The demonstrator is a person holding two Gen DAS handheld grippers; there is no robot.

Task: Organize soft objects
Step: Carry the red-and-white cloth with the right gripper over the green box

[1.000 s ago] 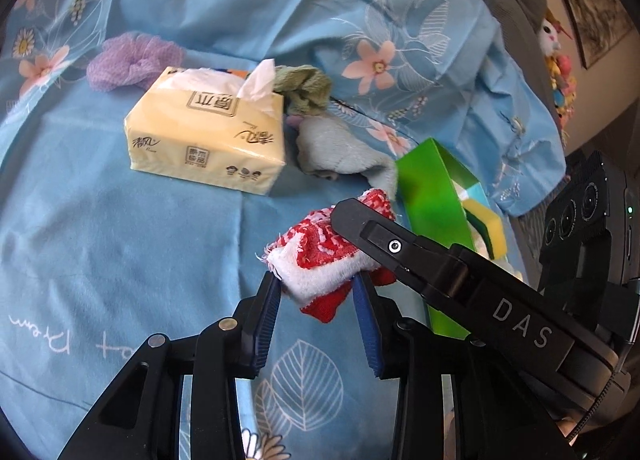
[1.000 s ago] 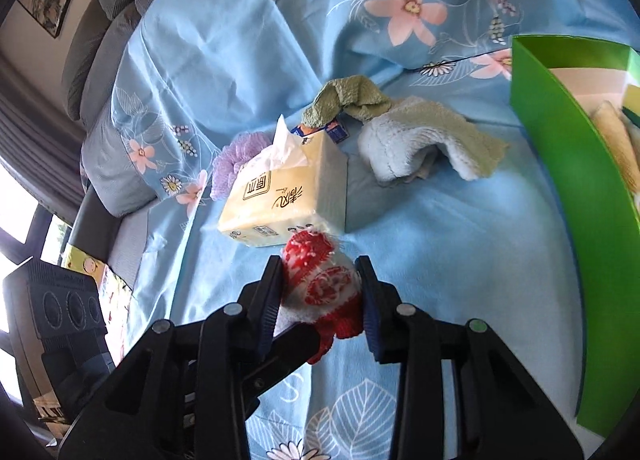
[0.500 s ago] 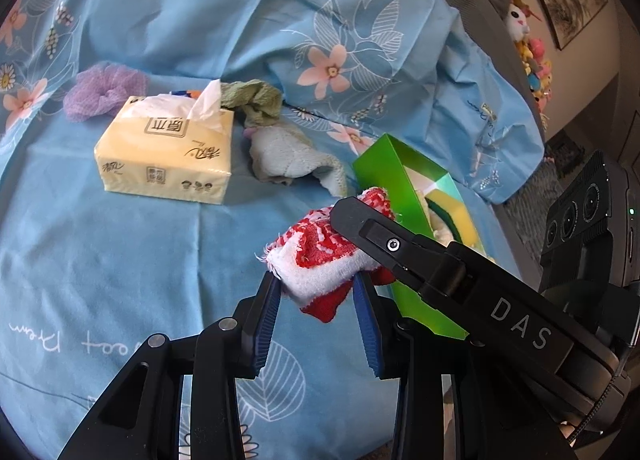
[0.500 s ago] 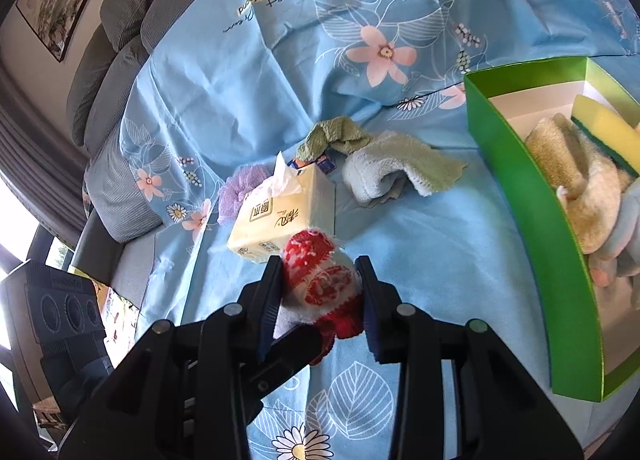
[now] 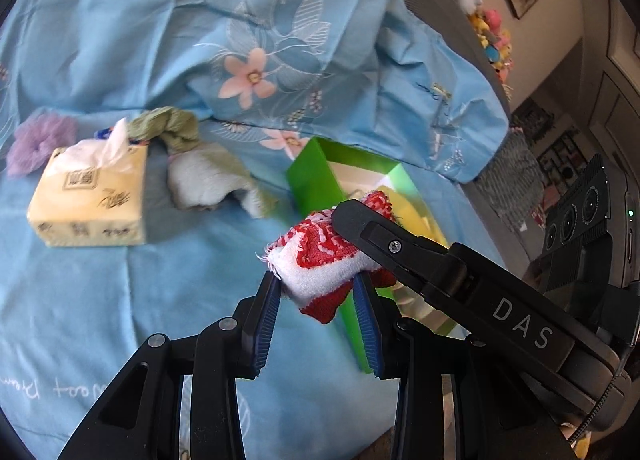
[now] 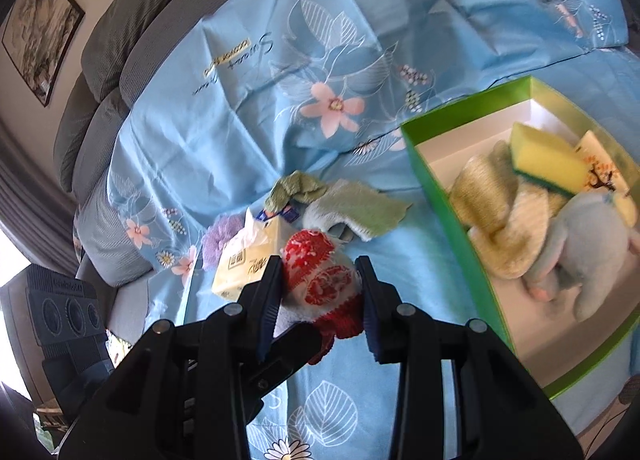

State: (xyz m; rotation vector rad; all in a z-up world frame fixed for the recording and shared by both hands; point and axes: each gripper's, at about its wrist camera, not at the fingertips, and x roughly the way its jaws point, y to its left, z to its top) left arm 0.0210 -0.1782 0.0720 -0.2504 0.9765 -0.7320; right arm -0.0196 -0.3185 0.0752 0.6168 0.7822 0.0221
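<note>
Your soft-goods count

You have one red-and-white cloth (image 6: 320,276), one tissue pack (image 5: 90,200), one purple scrunchie (image 5: 40,138), one green box (image 6: 472,228), one yellow sponge (image 6: 548,164).

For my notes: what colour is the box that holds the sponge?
Bright green outside, white inside; the box shows best in the right wrist view.

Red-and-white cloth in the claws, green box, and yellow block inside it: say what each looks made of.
Red-and-white cloth: looks like terry towelling, matte, with a looped pile and a frayed edge. Green box: probably coated cardboard, with thin flat walls, a slight sheen and a white inside. Yellow block: likely a foam sponge with a dark green scouring layer on its underside.
</note>
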